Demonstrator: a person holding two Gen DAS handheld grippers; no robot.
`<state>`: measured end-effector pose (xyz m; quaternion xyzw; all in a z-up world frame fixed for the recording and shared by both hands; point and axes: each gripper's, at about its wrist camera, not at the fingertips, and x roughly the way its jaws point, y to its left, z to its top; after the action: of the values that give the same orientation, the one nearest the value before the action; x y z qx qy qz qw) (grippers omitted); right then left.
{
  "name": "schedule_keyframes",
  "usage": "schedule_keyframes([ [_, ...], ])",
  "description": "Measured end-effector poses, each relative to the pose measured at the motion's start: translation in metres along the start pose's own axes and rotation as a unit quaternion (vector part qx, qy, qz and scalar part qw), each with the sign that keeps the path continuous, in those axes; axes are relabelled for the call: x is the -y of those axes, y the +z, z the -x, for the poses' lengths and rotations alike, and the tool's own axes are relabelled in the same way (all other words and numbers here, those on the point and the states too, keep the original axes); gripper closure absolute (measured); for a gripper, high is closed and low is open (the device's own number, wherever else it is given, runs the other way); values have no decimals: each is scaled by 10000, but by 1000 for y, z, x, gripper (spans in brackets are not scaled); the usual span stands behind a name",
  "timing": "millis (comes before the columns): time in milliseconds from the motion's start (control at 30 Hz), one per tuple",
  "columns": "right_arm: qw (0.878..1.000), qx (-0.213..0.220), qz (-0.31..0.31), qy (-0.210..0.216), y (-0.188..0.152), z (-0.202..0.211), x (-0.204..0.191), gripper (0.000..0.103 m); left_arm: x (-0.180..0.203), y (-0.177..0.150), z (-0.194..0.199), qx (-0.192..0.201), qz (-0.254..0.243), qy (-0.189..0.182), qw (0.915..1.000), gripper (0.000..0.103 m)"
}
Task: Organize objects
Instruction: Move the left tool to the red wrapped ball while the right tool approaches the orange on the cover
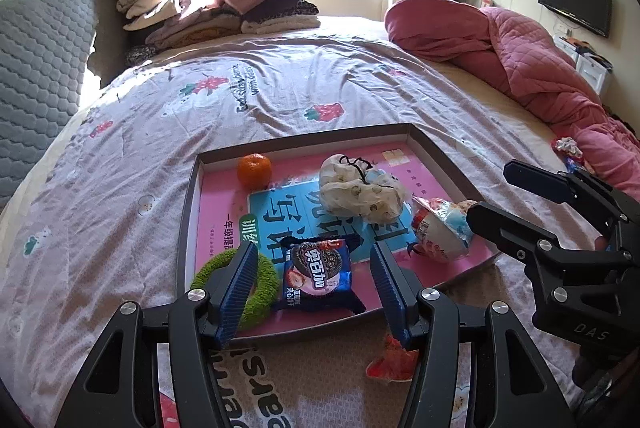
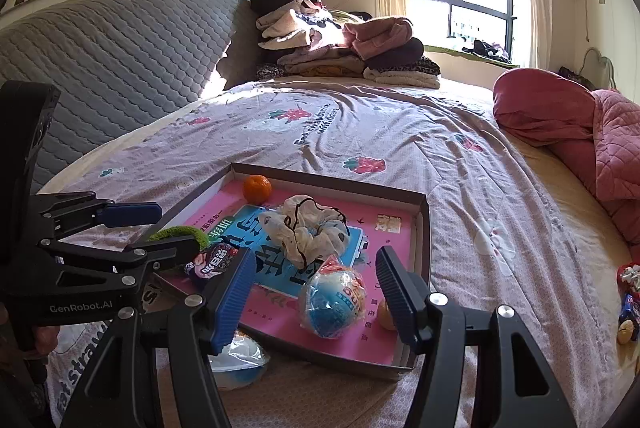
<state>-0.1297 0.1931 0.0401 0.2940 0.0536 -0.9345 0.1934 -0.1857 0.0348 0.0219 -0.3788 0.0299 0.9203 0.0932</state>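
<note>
Fuzzy green ring being partly covered by left gripper's blue finger; small yellowish round thing hiding behind right gripper's finger, identity unclear.

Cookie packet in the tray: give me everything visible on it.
The cookie packet is a small dark blue foil-like pillow pack, sealed as far as shows, printed with white characters, a dark sandwich cookie and a pink patch. It lies flat, face up, on the pink floor near the front wall of the tray. The green fuzzy ring lies right beside it. It sits between the left gripper fingers, ungripped.
</note>
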Motion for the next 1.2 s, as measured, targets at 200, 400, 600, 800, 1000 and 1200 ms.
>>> schedule_keyframes([
  [200,10000,70,0,13,2,9,-1,41,0,-1,12,66,-3,15,10000,43],
  [400,9999,93,-68,58,-1,17,-3,41,-2,-6,21,59,66,0,10000,43],
  [600,9998,173,-80,69,-3,29,-7,41,-1,-10,32,83,133,-59,9999,43],
  [800,9996,255,-52,98,-8,45,-15,41,0,-15,42,116,145,-88,9998,43],
  [1000,9995,241,171,59,-24,62,-30,41,9,-22,46,88,48,-129,9999,43],
  [1200,9992,251,304,71,-34,74,-41,41,18,-31,47,-9,-46,-148,9999,43],
])
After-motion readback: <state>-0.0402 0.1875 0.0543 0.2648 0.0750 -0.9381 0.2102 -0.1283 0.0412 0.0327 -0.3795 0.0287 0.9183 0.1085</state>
